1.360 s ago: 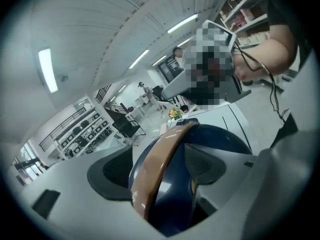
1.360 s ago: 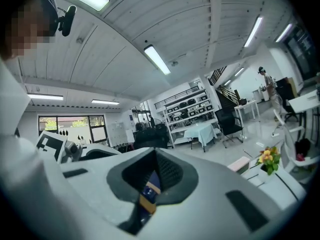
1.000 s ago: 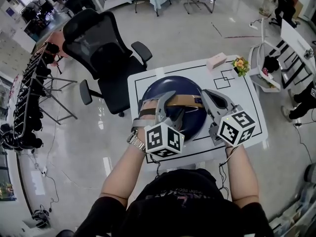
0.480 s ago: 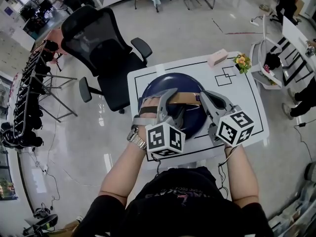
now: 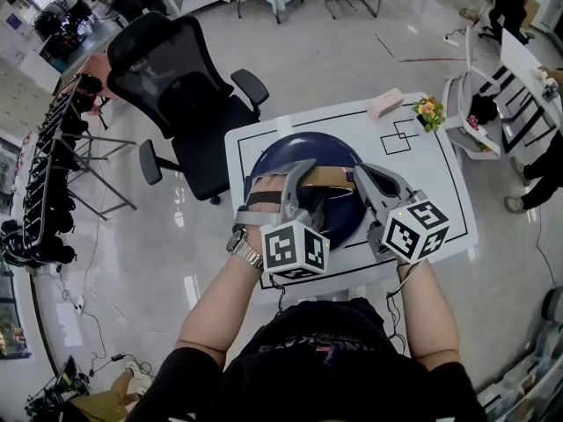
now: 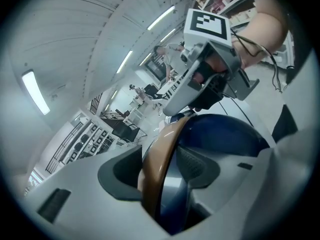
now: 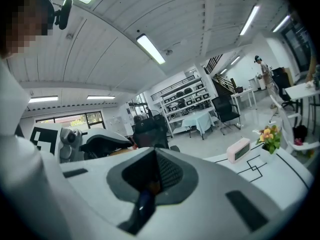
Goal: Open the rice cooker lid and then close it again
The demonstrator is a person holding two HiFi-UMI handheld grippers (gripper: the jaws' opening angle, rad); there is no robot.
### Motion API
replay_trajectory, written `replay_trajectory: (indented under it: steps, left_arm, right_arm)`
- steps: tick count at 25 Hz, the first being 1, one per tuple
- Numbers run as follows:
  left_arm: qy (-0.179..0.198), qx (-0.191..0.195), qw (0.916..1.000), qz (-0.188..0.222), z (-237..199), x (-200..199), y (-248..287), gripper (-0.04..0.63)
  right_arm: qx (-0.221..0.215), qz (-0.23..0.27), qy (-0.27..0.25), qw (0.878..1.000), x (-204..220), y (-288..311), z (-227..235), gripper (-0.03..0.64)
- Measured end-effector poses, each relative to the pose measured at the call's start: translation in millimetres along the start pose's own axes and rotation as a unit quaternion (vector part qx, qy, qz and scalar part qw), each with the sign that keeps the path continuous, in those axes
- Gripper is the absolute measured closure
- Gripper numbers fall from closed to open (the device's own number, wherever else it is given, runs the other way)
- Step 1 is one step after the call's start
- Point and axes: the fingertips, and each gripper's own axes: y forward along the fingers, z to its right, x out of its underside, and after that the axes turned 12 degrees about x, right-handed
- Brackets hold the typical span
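A dark blue rice cooker with its domed lid down sits on the white table. A tan carrying handle lies across the lid. My left gripper reaches over the lid from the near left. Its jaws have just been closing with the handle between them, and the pads rest against it. My right gripper is shut with nothing in it, its tips at the handle's right end. The left gripper view shows it just above the blue lid. Its pads meet in its own view.
A pink clock and a small flower pot stand at the table's far right corner. A black office chair is behind the table on the left. A white rack stands to the right.
Both grippers stay where they were on the cooker's handle. Only the head view has drifted a little.
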Motion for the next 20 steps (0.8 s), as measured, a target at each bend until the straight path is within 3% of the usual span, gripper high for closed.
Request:
replay_trajectory:
  steps: [6,20]
  left_arm:
    - [0.011,-0.01,0.9999,-0.007,0.0,-0.4,-0.1,0.39]
    - [-0.008,-0.009,0.9999,-0.007,-0.3,1.2,-1.7,0.391]
  right_arm:
    - [0.002,0.003,-0.001,1.0,-0.4,-0.1,0.1,0.615]
    - [0.005,0.0,-0.017,1.0,-0.6,0.7,-1.6,0.615]
